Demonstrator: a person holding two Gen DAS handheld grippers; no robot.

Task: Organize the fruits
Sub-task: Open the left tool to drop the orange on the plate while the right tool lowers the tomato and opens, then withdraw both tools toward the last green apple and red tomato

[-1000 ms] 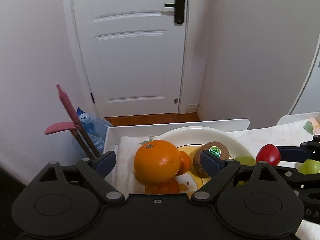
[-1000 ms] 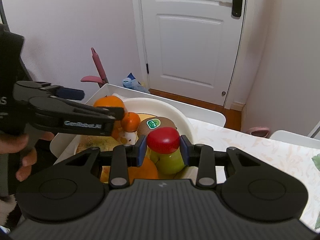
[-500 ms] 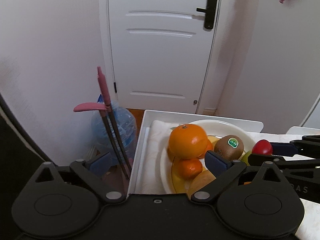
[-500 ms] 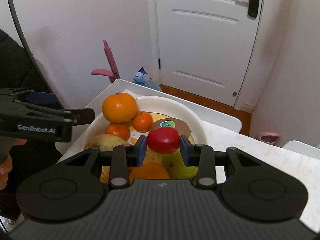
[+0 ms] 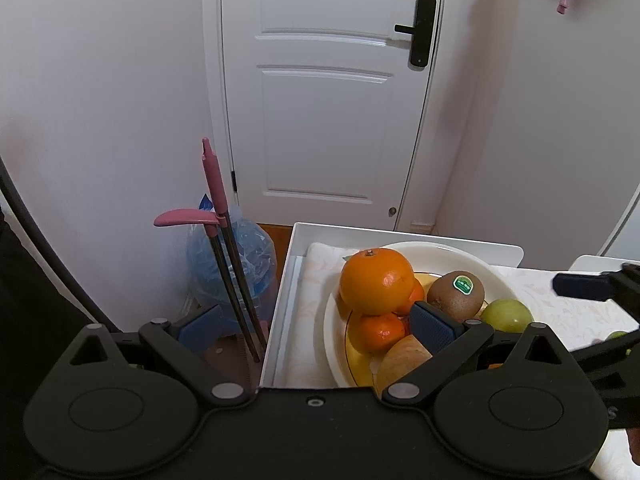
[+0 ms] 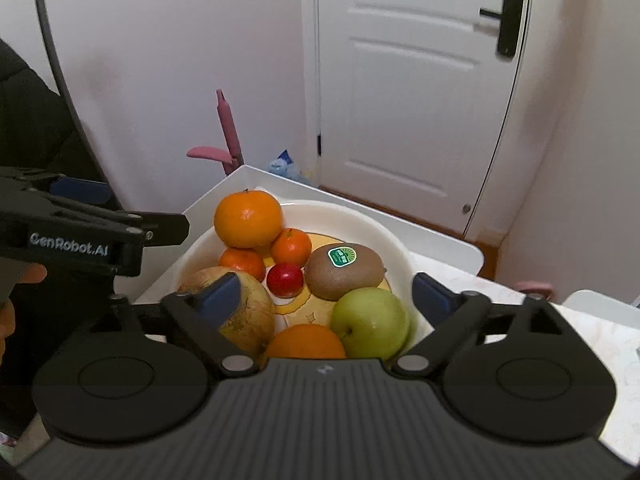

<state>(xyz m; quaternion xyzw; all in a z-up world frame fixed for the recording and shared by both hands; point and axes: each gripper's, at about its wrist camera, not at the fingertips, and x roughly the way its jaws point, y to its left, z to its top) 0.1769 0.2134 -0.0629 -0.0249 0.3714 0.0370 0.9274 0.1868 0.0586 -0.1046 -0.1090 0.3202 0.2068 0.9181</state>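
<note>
A white bowl (image 6: 372,224) holds a big orange (image 6: 248,218), two small mandarins (image 6: 291,246), a kiwi with a green sticker (image 6: 346,266), a small red fruit (image 6: 285,279), a green apple (image 6: 370,322), a brownish pear (image 6: 256,312) and another orange (image 6: 304,342). My right gripper (image 6: 326,300) is open and empty above the bowl's near side. My left gripper (image 5: 316,326) is open and empty at the bowl's left edge; in its view the orange (image 5: 376,282), kiwi (image 5: 456,296) and bowl (image 5: 460,250) show.
The bowl sits on a white tray (image 5: 400,236) at the corner of a table with a patterned cloth (image 6: 600,332). Beside the table stand a pink-handled tool (image 5: 216,200) and a blue water jug (image 5: 236,264). A white door (image 5: 324,92) is behind.
My right gripper has opened and let go of the red fruit, which now lies in the bowl among the other fruit. My left gripper has drawn back to the left of the bowl.
</note>
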